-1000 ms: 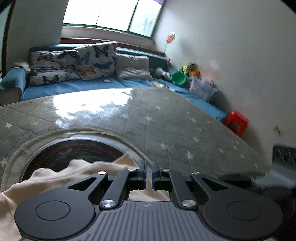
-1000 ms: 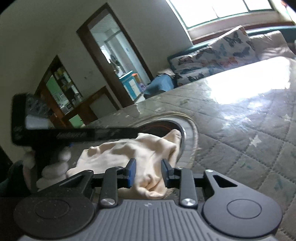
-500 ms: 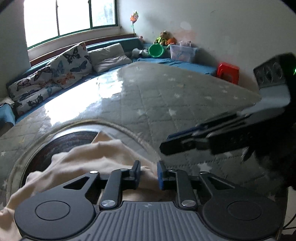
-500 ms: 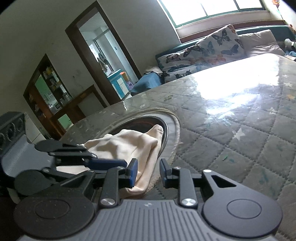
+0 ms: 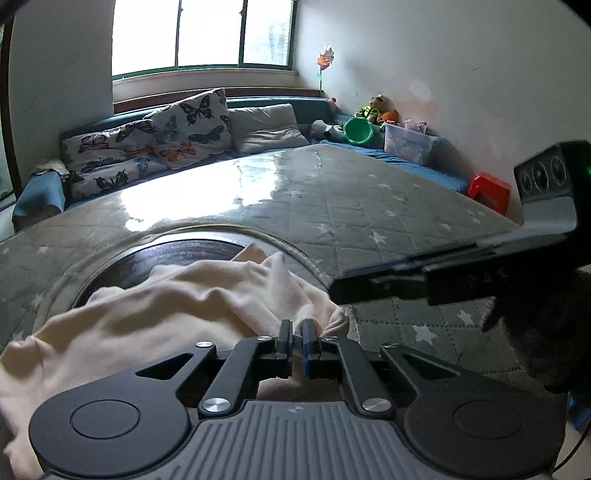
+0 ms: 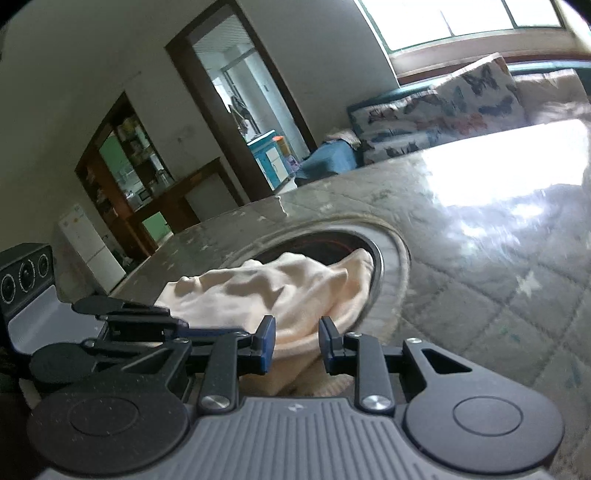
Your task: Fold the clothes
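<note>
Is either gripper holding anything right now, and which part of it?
The left gripper is shut on the cream garment, pinching a bunched fold at its near edge. The right gripper is open, holding nothing.

Walls: pale plaster point(image 5: 461, 74), scuffed in spots; a dark-framed doorway point(image 6: 236, 99) opens to another room
Window: wide, green-framed point(image 5: 207, 33); daylight glares off the quilted star-print cover point(image 5: 369, 206)
Seating: blue bench sofa point(image 5: 37, 192) under the window; butterfly cushions point(image 5: 192, 125) beside a plain grey pillow point(image 5: 266, 129)
Corner: green bucket point(image 5: 357, 131), clear storage box point(image 5: 408, 142), soft toys point(image 5: 376, 109); red stool point(image 5: 489, 188) by the wall
Far side: dark wooden shelving point(image 6: 129, 155); a white fridge point(image 6: 92, 247)
</note>
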Demonstrator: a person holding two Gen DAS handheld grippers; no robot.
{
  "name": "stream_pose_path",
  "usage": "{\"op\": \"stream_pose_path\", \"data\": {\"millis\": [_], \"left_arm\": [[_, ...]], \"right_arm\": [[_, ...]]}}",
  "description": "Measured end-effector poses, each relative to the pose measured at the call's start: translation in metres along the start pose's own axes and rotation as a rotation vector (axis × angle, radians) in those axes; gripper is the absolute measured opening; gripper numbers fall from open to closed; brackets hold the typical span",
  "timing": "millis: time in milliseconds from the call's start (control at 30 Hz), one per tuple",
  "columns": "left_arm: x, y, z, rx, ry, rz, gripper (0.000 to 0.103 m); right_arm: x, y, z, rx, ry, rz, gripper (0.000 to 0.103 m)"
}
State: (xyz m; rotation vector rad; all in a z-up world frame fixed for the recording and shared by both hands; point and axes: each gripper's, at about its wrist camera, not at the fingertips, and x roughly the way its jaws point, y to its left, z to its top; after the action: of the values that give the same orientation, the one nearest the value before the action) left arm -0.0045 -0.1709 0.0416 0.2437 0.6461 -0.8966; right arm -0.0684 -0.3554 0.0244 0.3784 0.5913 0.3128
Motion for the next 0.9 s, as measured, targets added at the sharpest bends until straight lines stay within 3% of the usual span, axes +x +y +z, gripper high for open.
{"op": "stream_pose_path", "data": {"millis": [200,467,667,700,767,900], "left_arm": [[-0.001,0.0,0.001,-0.02,-0.013,0.014,0.005],[0.002,0.002,-0.005,-0.051,-0.015,0.007,0.005],[0.0,0.007,-0.007,-0.073,-0.009,0.005,0.009],[-0.002,0.008,-0.007,-0.072,-0.011,0.008,0.01],[-0.01,0.011,-0.006,-0.071,-0.026,0.024,0.024],[-0.029,0.029,-0.009,-0.078,-0.065,0.089,0.024]], "right_arm": [[0.015,0.01,0.002,-0.081,0.094,0.0,0.024],[0.027,-0.006,0.001,-0.007,0.148,0.046,0.023],[0.033,-0.006,-0.001,0.015,0.138,0.089,0.007],[0.032,-0.005,-0.002,0.01,0.131,0.082,0.006],[0.029,-0.002,-0.002,-0.002,0.115,0.064,0.004],[0.019,0.003,-0.001,-0.04,0.073,0.001,0.003]]}}
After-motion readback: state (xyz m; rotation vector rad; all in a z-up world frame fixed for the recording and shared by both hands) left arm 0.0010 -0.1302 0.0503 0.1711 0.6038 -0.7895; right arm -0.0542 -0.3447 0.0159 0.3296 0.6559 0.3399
